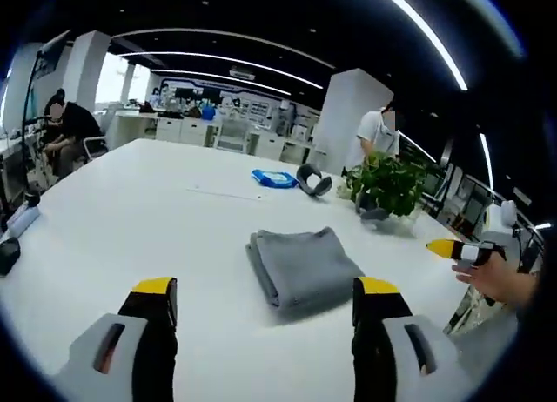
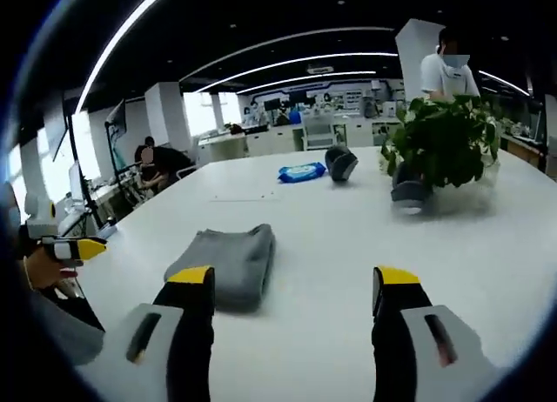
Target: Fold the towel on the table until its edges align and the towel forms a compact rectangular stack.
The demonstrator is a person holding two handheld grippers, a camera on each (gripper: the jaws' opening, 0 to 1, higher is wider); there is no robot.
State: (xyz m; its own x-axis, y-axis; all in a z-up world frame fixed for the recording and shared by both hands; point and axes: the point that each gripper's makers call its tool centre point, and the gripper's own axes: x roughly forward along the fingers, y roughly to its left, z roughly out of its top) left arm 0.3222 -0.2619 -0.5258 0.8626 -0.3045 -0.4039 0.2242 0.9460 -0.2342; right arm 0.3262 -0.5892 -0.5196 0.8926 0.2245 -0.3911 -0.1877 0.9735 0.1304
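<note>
Spread yellow-tipped fingers [image 1: 265, 299], then folded grey towel [image 1: 305, 264]; no legible writing.

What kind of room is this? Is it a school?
More likely a big open office or lab: a long white table, rows of desks behind, people working, strip lights overhead, and a potted plant.

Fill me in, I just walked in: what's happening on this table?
A person holds a two-jaw gripper in each hand over a white table. The grey towel already lies folded in a compact stack, and nothing is gripping it. The left gripper and the right gripper both hang open, short of the towel. Farther back sit a potted plant and a blue packet.
</note>
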